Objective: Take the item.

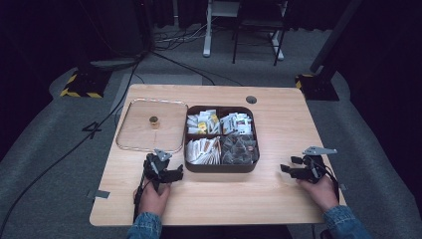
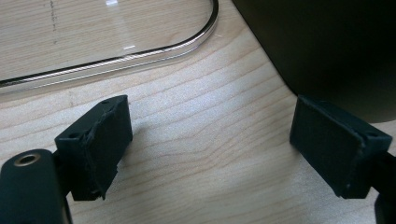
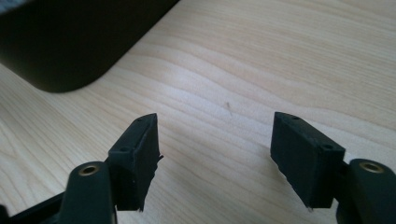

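My left claw (image 1: 171, 168) and right claw (image 1: 293, 167) rest released on the desk (image 1: 278, 199), flanking the open box (image 1: 221, 168) of tea bags, its clear lid (image 1: 130, 142) lying just left. Reaching in, I judge, a jaw could snag the box wall and shove it.

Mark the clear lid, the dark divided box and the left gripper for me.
clear lid (image 1: 139, 130), high view, on its flat clear pane left of the knob.
dark divided box (image 1: 220, 168), high view, on its near wall.
left gripper (image 2: 210, 149), left gripper view, midway between its open fingertips.
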{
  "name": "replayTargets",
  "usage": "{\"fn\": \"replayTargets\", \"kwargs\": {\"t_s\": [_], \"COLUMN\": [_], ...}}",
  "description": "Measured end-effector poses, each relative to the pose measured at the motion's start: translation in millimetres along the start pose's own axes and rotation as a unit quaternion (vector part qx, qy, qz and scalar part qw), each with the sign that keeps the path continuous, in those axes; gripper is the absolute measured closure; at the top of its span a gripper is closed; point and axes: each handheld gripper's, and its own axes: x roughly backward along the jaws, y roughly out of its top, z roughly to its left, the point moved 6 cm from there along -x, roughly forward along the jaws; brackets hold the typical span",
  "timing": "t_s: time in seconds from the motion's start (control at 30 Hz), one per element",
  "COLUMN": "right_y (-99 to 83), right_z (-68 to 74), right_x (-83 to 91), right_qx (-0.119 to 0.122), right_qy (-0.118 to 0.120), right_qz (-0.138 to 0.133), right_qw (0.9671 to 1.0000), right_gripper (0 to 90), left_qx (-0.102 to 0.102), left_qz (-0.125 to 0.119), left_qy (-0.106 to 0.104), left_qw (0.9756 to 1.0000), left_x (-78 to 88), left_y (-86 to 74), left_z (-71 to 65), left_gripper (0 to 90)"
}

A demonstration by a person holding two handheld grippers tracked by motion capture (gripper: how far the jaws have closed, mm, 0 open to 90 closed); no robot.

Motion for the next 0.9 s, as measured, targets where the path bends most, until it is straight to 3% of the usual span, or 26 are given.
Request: {"fn": "replayTargets", "kwargs": {"t_s": [0.13,0.23,0.37,0.47,0.57,0.67,0.73,0.9], "right_y": [5.7,12.2,19.6,22.7,28.2,35.0,43.4,66.8], "right_z": [1.9,7.7,14.8,21.1,29.2,38.0,42.6,47.9], "right_x": [5.1,13.9,25.6,29.7,29.3,27.0,26.5,24.8], "right_qx": [-0.004,0.006,0.022,0.022,0.002,0.017,0.033,0.04], "right_qy": [0.012,0.027,0.029,0.038,0.05,0.038,0.04,0.042], "right_qz": [-0.025,-0.06,-0.094,-0.089,-0.073,-0.04,-0.032,-0.018], "right_qw": [0.9996,0.9978,0.9949,0.995,0.9961,0.9983,0.9982,0.9982], "right_gripper": [36.4,37.3,37.9,40.6,42.8,48.3,50.3,46.2], "left_qx": [0.0,0.0,0.001,0.001,0.001,0.0,0.001,0.0], "left_qz": [0.0,0.0,0.0,0.0,0.0,0.001,0.001,0.0], "left_qy": [0.0,0.0,0.0,-0.001,-0.001,-0.001,-0.001,-0.001], "left_qw": [1.0,1.0,1.0,1.0,1.0,1.0,1.0,1.0], "left_x": [0.0,0.0,0.0,-0.1,-0.1,-0.1,-0.1,-0.2], "left_y": [0.0,0.0,0.0,0.0,0.0,0.0,0.0,0.1], "left_z": [0.0,-0.1,-0.1,-0.3,-0.2,-0.2,-0.3,0.0], "left_gripper": [13.4,13.4,13.4,13.4,13.4,13.4,13.4,13.4]}}
